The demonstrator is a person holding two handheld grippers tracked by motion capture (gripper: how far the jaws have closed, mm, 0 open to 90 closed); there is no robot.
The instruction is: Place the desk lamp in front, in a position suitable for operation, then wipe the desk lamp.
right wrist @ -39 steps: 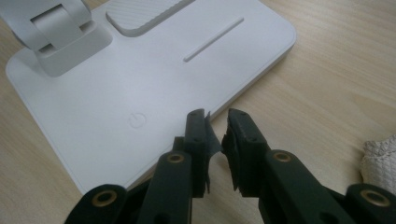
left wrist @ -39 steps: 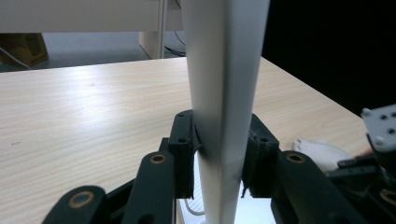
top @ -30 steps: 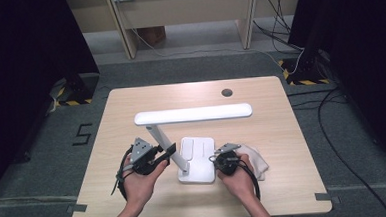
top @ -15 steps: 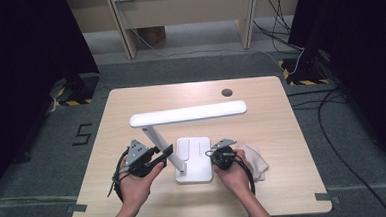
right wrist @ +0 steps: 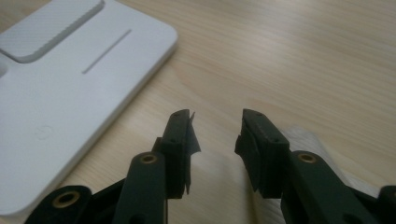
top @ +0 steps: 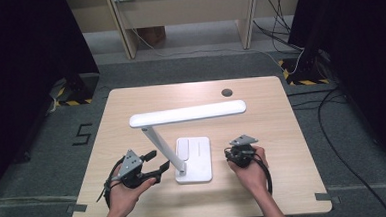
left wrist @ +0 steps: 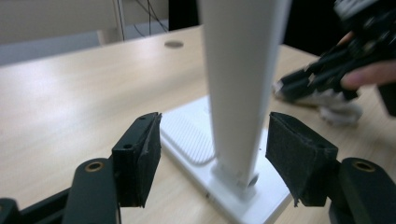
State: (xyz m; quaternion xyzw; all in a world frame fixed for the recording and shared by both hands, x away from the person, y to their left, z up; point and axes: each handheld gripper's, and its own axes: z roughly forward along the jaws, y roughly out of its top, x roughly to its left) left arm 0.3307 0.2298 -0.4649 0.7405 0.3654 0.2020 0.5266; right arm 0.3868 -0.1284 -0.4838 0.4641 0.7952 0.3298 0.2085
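Now left gripper (left wrist: 212, 163) jaws straddle lamp stem (left wrist: 240, 88), untouched

lamp arm (left wrist: 243, 70) cut off above, white cloth (right wrist: 327, 154) partly hidden

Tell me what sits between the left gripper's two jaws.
In the left gripper view, the lamp's white stem stands between the open jaws of the left gripper, with a gap on each side; neither pad touches it.

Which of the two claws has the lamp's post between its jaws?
The left claw: its open jaws stand on either side of the white lamp's slanted post, not yet touching. The right claw sits apart, beside the lamp's base, open on nothing.
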